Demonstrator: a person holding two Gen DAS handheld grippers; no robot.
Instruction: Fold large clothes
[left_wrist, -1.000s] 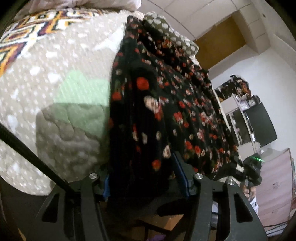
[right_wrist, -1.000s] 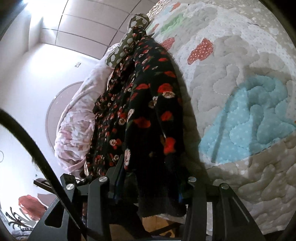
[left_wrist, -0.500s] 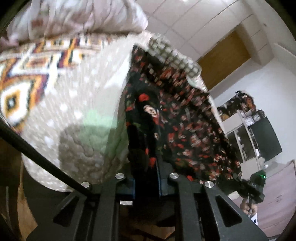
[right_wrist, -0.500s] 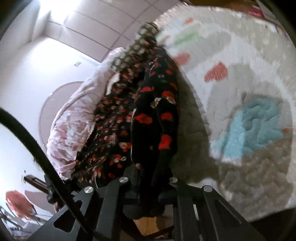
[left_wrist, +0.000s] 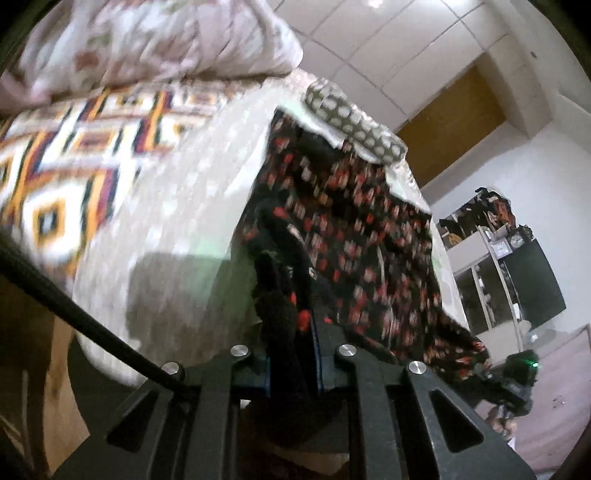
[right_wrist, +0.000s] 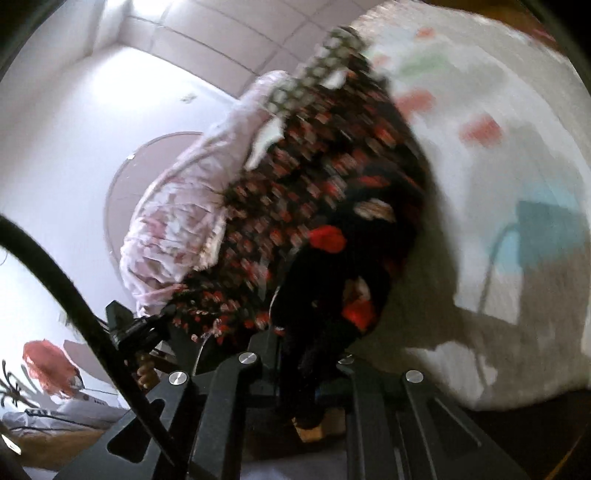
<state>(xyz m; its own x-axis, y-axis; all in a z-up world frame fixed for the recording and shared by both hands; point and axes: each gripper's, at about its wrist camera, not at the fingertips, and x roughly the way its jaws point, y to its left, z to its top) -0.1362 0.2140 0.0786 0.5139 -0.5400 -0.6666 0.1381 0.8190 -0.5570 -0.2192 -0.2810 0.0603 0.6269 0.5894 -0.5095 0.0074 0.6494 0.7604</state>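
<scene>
Quilted bedspread (left_wrist: 177, 206), pale with dots; coloured patches, blurred. Geometric-patterned blanket (left_wrist: 62, 158), orange, navy, white. Pink crumpled duvet (left_wrist: 159, 40), heaped at bed's far end. Spotted grey cushion (left_wrist: 354, 122). Wooden door (left_wrist: 450, 125). Dark monitor (left_wrist: 535, 284) on shelving. Black cable (right_wrist: 85, 317).

In your left wrist view the floral garment (left_wrist: 354, 236) is smeared by motion, and its flowers read only as streaks. Its gathered edge goes down between the closed fingers (left_wrist: 332, 354) at 6 o'clock and is hidden there. In your right wrist view the quilt (right_wrist: 498, 155) is blurred and is cut off at 3 o'clock.
</scene>
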